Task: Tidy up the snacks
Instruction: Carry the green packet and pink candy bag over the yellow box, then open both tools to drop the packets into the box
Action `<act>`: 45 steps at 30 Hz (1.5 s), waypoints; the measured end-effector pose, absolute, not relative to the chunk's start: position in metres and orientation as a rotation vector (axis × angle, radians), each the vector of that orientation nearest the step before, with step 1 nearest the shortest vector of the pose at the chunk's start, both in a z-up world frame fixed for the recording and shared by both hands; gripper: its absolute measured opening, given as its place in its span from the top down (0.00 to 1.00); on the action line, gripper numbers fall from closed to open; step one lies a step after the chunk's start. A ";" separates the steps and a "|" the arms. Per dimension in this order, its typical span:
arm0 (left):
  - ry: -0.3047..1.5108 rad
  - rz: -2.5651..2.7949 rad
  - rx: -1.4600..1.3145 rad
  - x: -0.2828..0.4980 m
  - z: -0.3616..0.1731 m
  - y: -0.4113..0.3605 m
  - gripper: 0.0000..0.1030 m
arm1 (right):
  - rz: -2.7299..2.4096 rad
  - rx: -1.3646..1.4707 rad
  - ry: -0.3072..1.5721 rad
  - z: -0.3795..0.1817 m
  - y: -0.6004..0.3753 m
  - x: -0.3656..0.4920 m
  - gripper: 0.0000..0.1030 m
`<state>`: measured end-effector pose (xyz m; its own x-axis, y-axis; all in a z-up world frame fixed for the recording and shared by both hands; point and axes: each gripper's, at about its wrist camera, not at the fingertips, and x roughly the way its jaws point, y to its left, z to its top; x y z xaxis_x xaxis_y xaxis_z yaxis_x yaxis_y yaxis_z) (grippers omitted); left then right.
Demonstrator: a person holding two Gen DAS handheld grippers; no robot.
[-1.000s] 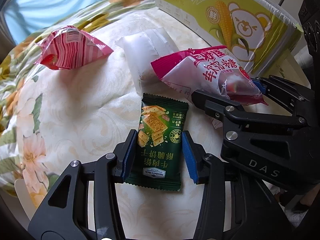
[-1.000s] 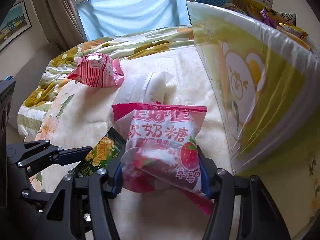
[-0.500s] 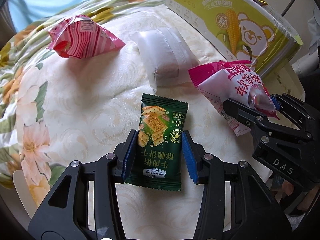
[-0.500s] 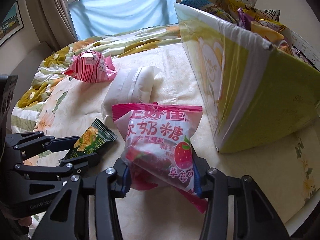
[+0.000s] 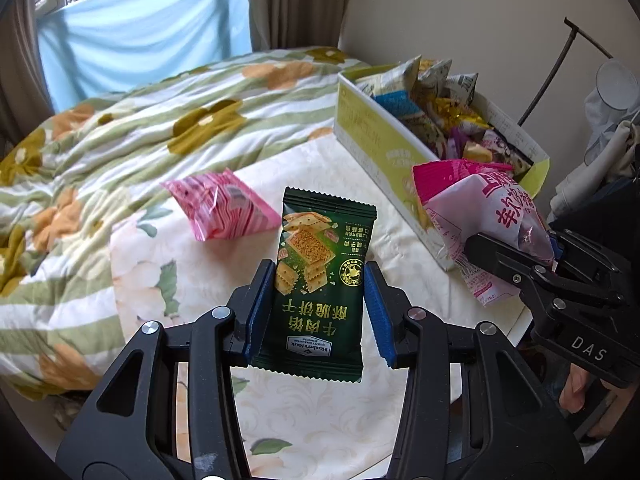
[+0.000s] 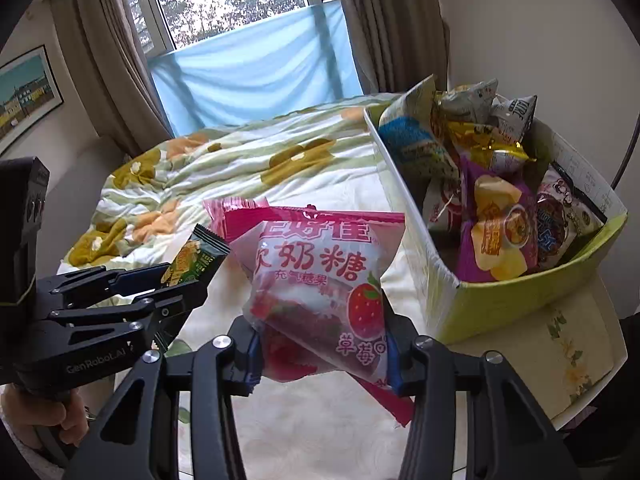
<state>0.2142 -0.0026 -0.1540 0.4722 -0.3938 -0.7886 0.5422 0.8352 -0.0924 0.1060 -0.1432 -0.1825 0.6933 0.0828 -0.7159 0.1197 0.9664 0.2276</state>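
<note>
Green packet: your left gripper (image 5: 316,308) jaws clamp the dark green foil cracker packet (image 5: 320,280).
Pink bag: your right gripper (image 6: 322,354) jaws pinch the pink-and-white plastic strawberry candy bag (image 6: 320,280), having just closed.

1. The green cracker packet (image 5: 320,288) carries, upside down in the left wrist view, the large characters "牛肉馅酥脆饼干" and a white label reading "Member's Mark".
2. The pink candy bag (image 6: 320,280) reads "软奶糖", with "充气糖果" beneath and "草莓" by its strawberry picture.
3. The right tool (image 5: 552,256) bears "DAS".
4. The left tool (image 6: 176,280) bears "GenRoboLAI".
</note>
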 end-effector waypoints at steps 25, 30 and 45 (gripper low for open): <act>0.918 -0.615 0.070 0.223 -0.128 -0.284 0.60 | -0.089 0.251 0.778 -0.120 -0.395 0.103 0.58; 0.989 -0.598 0.022 0.230 -0.147 -0.308 0.52 | -0.060 0.257 0.792 -0.126 -0.426 0.111 0.58; 0.922 -0.358 0.039 0.207 -0.132 -0.219 0.02 | 0.059 0.263 0.841 -0.141 -0.423 0.135 0.58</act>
<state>0.2066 -0.2187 -0.1317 0.5491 -0.2860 -0.7853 0.3193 0.9401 -0.1191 0.1354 -0.4232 -0.1413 0.6673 0.1552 -0.7284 0.0518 0.9660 0.2532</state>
